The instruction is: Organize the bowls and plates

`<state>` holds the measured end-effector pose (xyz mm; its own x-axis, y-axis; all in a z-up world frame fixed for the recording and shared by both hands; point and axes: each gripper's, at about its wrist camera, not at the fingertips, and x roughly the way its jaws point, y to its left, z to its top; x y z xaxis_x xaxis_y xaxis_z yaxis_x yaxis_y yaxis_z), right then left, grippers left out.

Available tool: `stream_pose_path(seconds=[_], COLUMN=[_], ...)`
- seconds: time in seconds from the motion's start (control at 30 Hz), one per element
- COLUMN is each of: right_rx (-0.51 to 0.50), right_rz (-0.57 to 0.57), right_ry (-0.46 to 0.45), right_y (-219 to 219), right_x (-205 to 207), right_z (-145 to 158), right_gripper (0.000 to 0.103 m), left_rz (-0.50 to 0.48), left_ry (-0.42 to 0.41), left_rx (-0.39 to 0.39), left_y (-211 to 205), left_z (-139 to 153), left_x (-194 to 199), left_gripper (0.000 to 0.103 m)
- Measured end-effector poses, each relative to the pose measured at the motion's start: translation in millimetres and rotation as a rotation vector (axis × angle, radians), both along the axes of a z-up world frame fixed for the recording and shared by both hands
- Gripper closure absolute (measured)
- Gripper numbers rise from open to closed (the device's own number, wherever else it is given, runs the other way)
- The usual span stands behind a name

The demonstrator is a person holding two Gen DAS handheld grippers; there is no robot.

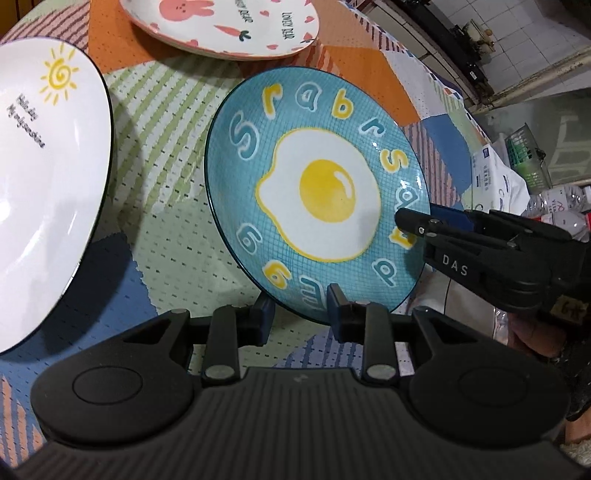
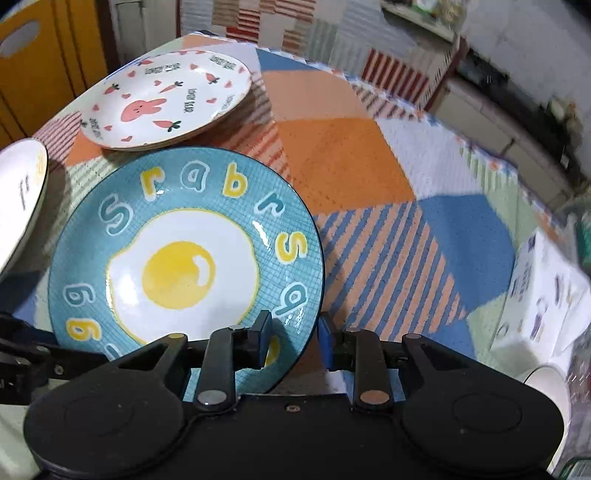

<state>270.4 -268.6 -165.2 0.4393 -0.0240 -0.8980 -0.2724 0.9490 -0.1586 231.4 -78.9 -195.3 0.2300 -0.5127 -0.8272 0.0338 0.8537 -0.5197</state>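
Observation:
A blue plate with a fried-egg picture (image 1: 317, 192) (image 2: 184, 266) is tilted up off the patchwork tablecloth. My left gripper (image 1: 301, 308) has one finger on each side of its near rim, with a visible gap. My right gripper (image 2: 293, 338) straddles its right rim the same way; in the left wrist view the right gripper (image 1: 421, 221) reaches in from the right, one finger over the plate face. A white plate with a sun (image 1: 40, 177) (image 2: 22, 192) lies to the left. A white bunny-and-carrot plate (image 1: 225, 26) (image 2: 166, 99) sits on a stack at the back.
The patchwork tablecloth (image 2: 351, 166) covers the table, its right edge dropping off near white boxes (image 2: 543, 306) and a green crate (image 1: 524, 155). A yellow cabinet (image 2: 44, 48) stands behind the table on the left.

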Motion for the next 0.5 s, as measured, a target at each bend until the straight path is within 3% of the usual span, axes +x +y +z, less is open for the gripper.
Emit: stream_pose_path(seconds=[0.1,0.27,0.5], right_rx=[0.005,0.119,0.163], right_rz=[-0.009,-0.040,0.014], right_ry=[-0.019,-0.058,-0.090], right_y=[-0.9,-10.2,-0.2], right_x=[-4.8,-24.1,-60.8], right_z=[4.6,31.9,69.6], right_gripper=[0.071,0.071,0.071], left_rz=[-0.036,-0.126,-0.217], left_ry=[-0.048,-0.149,-0.205], left_rx=[0.050,0.166,0.226], left_y=[2.6,8.6,22.8], left_z=[12.1,44.7,78.9], left_x=[-6.2,-21.0,-46.5], left_gripper=[0.074,0.074,0.072])
